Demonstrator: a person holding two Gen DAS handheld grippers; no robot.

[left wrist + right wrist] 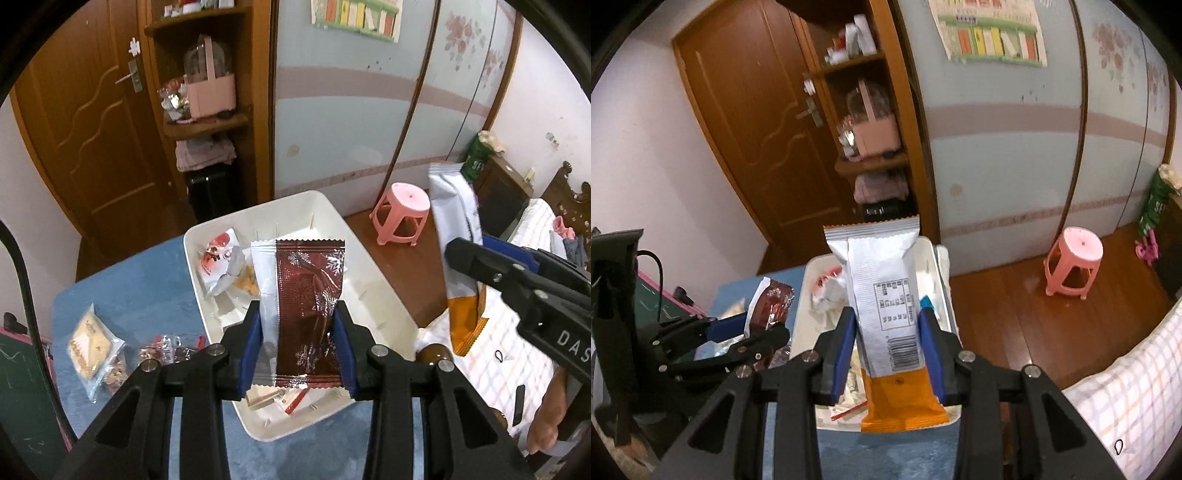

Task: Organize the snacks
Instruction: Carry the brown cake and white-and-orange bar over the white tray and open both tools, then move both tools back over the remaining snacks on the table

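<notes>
My left gripper is shut on a dark red snack packet with white snowflakes, held upright over the white bin on the blue table. The bin holds a red-and-white packet and other wrappers. My right gripper is shut on a silver and orange snack packet, printed back facing the camera, also above the white bin. In the left wrist view the right gripper comes in from the right with the silver and orange packet. The left gripper shows at left in the right wrist view.
On the blue table left of the bin lie a biscuit pack and small wrapped sweets. A pink stool stands on the wooden floor. A checked bed cover lies at right. Behind are a wooden door and shelves.
</notes>
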